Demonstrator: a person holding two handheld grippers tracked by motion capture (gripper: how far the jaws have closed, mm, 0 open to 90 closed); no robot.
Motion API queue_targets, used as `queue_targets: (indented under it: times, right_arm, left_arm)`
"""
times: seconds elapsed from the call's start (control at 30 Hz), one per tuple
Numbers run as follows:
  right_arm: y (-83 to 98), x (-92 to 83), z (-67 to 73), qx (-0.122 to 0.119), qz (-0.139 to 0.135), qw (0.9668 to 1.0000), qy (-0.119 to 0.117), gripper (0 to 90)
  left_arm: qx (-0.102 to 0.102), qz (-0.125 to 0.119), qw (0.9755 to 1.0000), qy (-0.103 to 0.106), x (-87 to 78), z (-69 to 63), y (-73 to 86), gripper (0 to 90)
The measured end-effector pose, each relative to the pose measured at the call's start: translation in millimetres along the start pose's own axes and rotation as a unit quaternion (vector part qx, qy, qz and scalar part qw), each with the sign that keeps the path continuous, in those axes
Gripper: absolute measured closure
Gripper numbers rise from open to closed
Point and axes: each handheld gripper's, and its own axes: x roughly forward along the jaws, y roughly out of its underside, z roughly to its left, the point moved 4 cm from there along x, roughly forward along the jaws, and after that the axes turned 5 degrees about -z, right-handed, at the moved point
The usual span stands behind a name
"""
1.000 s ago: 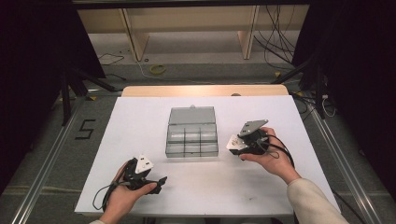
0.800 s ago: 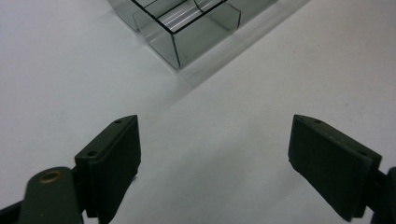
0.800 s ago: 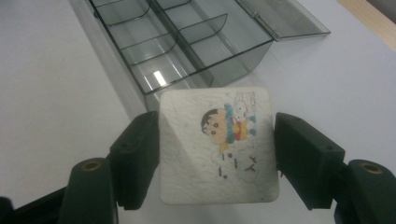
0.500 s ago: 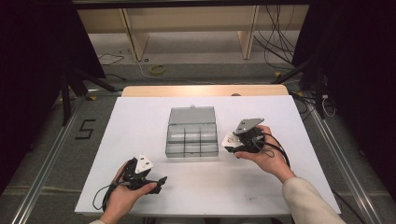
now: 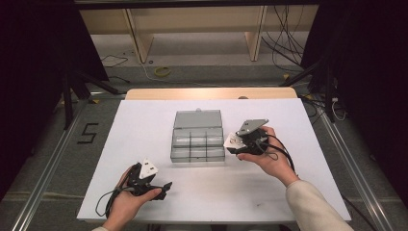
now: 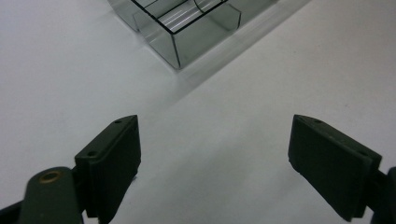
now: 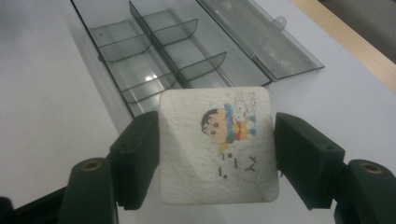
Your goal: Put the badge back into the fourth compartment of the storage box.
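Note:
My right gripper (image 5: 234,143) (image 7: 217,140) is shut on a white padded square (image 7: 217,154) printed with a cartoon child, one black pad on each side edge. It holds the square (image 5: 232,141) just off the right side of an open clear grey compartment box (image 5: 198,156) (image 7: 159,60). The box's dividers form several bare compartments, and its lid lies flat behind it. My left gripper (image 5: 162,186) (image 6: 215,154) rests open on the white table near the front left, with nothing between its fingers. It faces a corner of the box (image 6: 175,44).
The white table top (image 5: 144,130) is bare around the box, with a wooden strip (image 5: 211,93) along its far edge. Cables trail from both grippers. Beyond the table are floor cables, wooden shelf legs and dark stands.
My right gripper has edged slightly left with the white square, closer to the box's right side. The left gripper has not moved.

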Motion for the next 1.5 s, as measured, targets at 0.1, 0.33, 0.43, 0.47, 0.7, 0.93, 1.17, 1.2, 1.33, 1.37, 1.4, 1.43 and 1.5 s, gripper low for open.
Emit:
queue_targets:
  times: [0.1,0.33,0.43,0.47,0.7,0.93,1.17,1.2,1.33,1.37,1.4,1.43,1.5]
  right_arm:
    - [-3.7,1.3,0.4,0.0,-0.004,1.0,0.002,33.8]
    - [-7.9,4.2,2.1,0.001,-0.008,1.0,0.001,33.8]
    - [-10.5,5.5,2.7,0.0,-0.01,1.0,-0.001,33.8]
    - [-11.6,6.1,3.2,0.0,-0.011,0.9999,0.0,33.8]
    - [-19.6,12.6,6.8,-0.007,-0.019,0.9998,-0.005,33.8]
    - [-26.7,18.5,10.9,-0.009,-0.023,0.9997,-0.008,33.8]
    - [-32.4,23.8,14.4,-0.01,-0.027,0.9995,-0.011,33.8]
    - [-33.8,26.0,15.2,-0.013,-0.028,0.9995,-0.012,33.8]
    - [-37.4,30.6,17.8,-0.01,-0.032,0.9993,-0.014,33.8]
    - [-38.3,31.6,18.4,-0.011,-0.031,0.9994,-0.015,33.8]
    - [-39.4,32.8,19.1,-0.012,-0.031,0.9993,-0.015,33.8]
    - [-40.5,33.9,19.8,-0.012,-0.031,0.9993,-0.016,33.8]
    - [-42.6,36.3,21.4,-0.012,-0.033,0.9993,-0.016,33.8]
  left_arm:
    - [0.001,0.0,1.0,0.0,-0.3,0.2,-0.1,16.5]
    - [0.002,0.001,1.0,0.0,-0.1,0.2,-0.2,16.5]
    - [0.003,0.001,1.0,0.0,0.1,0.1,-0.2,16.5]
    - [0.002,0.001,1.0,0.0,0.0,0.1,-0.3,16.5]
    - [0.002,0.0,1.0,0.0,-0.3,0.1,-0.4,16.5]
    - [0.002,0.0,1.0,0.0,-0.3,0.1,-0.6,16.5]
    - [0.002,0.0,1.0,0.0,-0.1,0.0,-0.6,16.5]
    - [0.003,0.0,1.0,0.0,-0.1,0.0,-0.6,16.5]
    - [0.002,0.0,1.0,0.0,-0.2,0.0,-0.7,16.5]
    - [0.002,0.0,1.0,0.0,-0.2,0.0,-0.7,16.5]
    - [0.002,0.0,1.0,0.001,-0.2,0.0,-0.7,16.5]
    - [0.002,0.0,1.0,0.0,-0.2,0.0,-0.7,16.5]
    - [0.002,0.0,1.0,0.0,-0.2,0.0,-0.7,16.5]
